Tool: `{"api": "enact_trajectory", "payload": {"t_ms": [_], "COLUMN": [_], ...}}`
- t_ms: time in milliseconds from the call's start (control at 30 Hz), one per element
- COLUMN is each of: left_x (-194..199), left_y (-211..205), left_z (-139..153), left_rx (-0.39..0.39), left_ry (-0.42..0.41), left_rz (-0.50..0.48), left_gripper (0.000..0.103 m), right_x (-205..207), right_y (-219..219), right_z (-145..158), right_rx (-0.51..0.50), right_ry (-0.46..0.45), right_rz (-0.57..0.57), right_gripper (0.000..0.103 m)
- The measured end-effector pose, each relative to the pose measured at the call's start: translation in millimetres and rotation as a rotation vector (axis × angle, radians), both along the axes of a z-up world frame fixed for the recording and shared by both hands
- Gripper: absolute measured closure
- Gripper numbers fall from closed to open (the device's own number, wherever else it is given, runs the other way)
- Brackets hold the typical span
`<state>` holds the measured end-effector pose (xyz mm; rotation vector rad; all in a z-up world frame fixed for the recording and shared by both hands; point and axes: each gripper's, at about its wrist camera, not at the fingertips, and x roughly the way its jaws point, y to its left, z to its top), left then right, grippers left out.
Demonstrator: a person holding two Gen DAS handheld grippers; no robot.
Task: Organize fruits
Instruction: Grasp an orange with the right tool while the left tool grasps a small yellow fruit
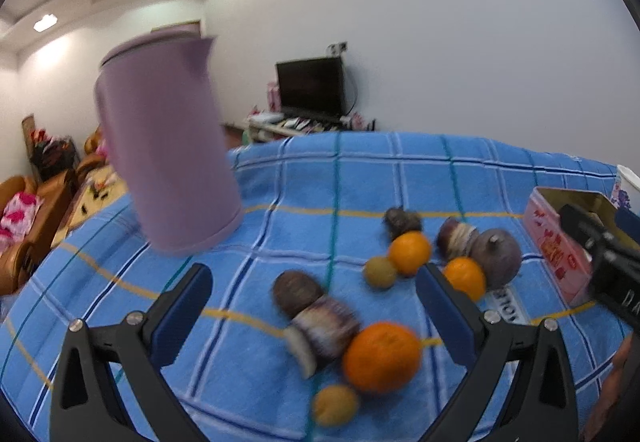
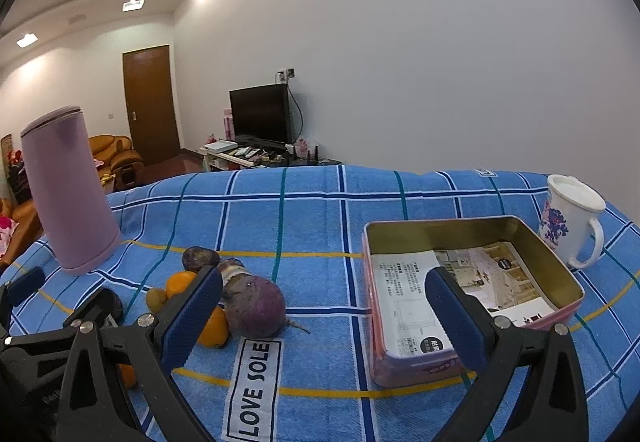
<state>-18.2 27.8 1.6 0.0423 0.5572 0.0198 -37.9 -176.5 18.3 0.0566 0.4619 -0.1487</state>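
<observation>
Fruits lie in a loose cluster on the blue checked cloth (image 1: 304,186). In the left wrist view a large orange (image 1: 382,357), a dark brown-and-white piece (image 1: 320,330) and a small yellow-green fruit (image 1: 335,404) lie between the fingers of my open, empty left gripper (image 1: 316,318). Two more oranges (image 1: 410,252) and a purple round fruit (image 1: 496,254) lie farther back. My right gripper (image 2: 324,312) is open and empty, above the cloth between the purple fruit (image 2: 256,306) and the pink tin box (image 2: 472,294).
A tall lilac jug (image 1: 168,146) stands at the back left of the table, also in the right wrist view (image 2: 68,190). A white flowered mug (image 2: 572,222) stands behind the tin, which holds paper leaflets. The table edge runs along the back.
</observation>
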Motion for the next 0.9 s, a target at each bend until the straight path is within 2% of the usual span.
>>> {"api": "enact_trajectory", "payload": {"t_ms": [133,233,367,467,567,700,833,900], "left_x": [-11.9,-22.5,-34.6,-41.6,-46.4,-47.7,-48.4,-47.8], "left_y": [35.5,54.0,63.6,57.4,47.5,41.5,39.4,37.9], "left_z": [0.4,-4.6,-15.1,-17.9,-20.1,-23.1,-25.1,-26.2], "left_rx": [-0.039,-0.005,0.006,0.019,0.07,0.065,0.088,0.093], "left_ry": [0.048,0.08,0.126,0.146,0.165,0.193,0.209,0.212], "left_rz": [0.022,0.018,-0.035,-0.098,-0.147,-0.194,-0.197,-0.204], "left_gripper": [0.0,0.0,0.0,0.0,0.0,0.001,0.002,0.002], "right_x": [-2.1,-0.4,3.0,6.9,12.1,20.7,35.1,41.2], "right_y": [1.5,8.7,25.3,36.6,47.2,72.7,100.2,108.1], "right_z": [0.9,-0.8,-8.1,-16.2,-23.4,-32.9,-49.0,-55.1], "right_rx": [0.009,0.03,0.021,0.075,0.18,0.258,0.201,0.177], "right_ry": [-0.005,0.018,0.072,0.138,0.199,0.27,0.372,0.408], "right_rz": [0.04,0.115,0.222,0.34,0.478,0.621,0.652,0.662], "right_gripper": [0.001,0.003,0.018,0.034,0.035,0.035,0.035,0.039]}}
